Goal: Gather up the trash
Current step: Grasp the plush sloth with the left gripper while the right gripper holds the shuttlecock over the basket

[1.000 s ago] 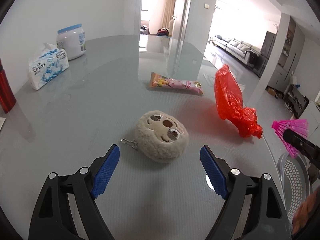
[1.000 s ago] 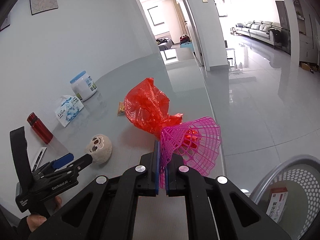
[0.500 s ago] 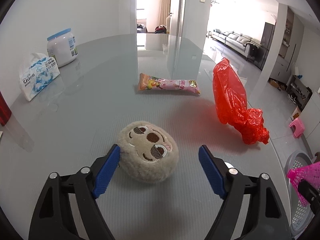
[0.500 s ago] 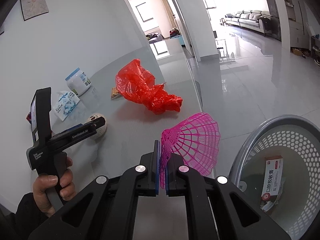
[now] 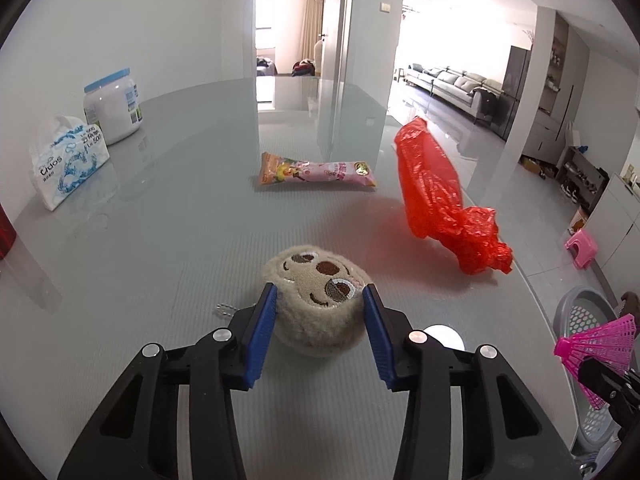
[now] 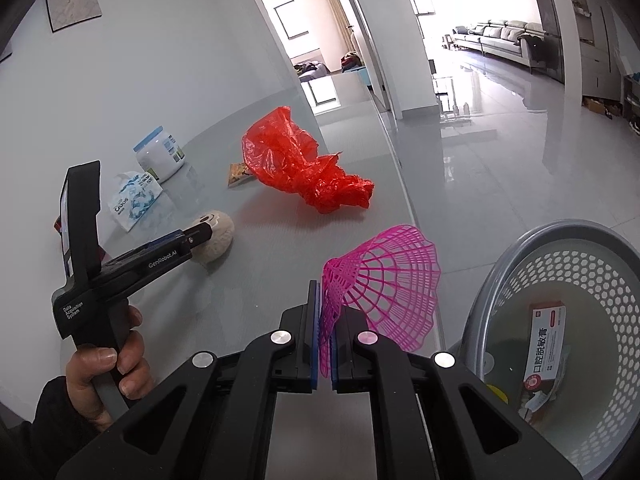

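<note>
While the left gripper (image 5: 318, 322) is closing around the soft plush toy (image 5: 316, 300), pads seemingly touching its sides, the right gripper (image 6: 325, 344) is pinching the light, flimsy shuttlecock (image 6: 384, 284), basket (image 6: 560, 264) at three o'clock.

Glossy grey table (image 5: 168, 264) with a scatter of things on it.

A white tub with a blue lid (image 5: 113, 105) stands at the upper left of the left wrist view, a tissue pack (image 5: 69, 162) just in front of it. A pink and orange snack wrapper (image 5: 316, 170) lies flat in the middle, a crumpled red plastic bag (image 5: 444, 196) to its right. A round plush toy (image 5: 316, 300) sits low in the centre. A red bottle (image 5: 6, 232) shows at the left edge.
</note>
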Demonstrator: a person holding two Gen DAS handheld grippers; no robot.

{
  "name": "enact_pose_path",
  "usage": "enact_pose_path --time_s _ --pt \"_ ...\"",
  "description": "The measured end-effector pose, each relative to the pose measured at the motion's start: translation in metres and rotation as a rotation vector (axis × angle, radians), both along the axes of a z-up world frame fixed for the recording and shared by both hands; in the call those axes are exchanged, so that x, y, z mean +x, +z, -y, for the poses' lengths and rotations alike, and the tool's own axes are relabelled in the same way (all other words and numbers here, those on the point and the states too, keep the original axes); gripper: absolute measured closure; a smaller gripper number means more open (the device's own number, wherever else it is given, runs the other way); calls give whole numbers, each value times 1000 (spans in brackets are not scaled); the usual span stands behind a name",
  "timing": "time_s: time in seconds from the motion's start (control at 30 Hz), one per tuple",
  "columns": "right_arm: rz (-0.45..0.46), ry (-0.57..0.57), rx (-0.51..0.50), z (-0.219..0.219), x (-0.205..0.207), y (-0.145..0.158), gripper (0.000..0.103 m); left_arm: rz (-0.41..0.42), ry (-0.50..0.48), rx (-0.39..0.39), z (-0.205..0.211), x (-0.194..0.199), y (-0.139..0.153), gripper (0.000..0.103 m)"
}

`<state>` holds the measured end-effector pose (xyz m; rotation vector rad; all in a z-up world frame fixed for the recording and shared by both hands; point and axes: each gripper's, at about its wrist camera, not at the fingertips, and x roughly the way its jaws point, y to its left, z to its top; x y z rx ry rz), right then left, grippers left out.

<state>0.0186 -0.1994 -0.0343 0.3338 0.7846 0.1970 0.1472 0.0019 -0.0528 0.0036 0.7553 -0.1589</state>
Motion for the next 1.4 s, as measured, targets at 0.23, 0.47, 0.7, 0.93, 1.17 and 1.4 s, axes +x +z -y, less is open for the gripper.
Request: enact_pose_path --time_s 0.23,0.47,0.7,0.93,1.17,1.4 --pt "17 -13 13 10 -16 5 99 37 -59 13 17 -33 17 64" --pt "33 -52 37 36 -43 9 99 67 -131 10 45 -68 36 69" --pt "42 -135 65 74 -74 9 99 57 -195 -23 77 -89 46 69" --pt "66 -146 86 85 -87 10 99 27 -160 -19 66 -94 46 69" --pt "72 -123 101 79 -85 8 99 39 -93 20 37 -101 47 49" --pt "72 -126 107 80 -86 7 99 22 -37 58 17 -100 37 28"
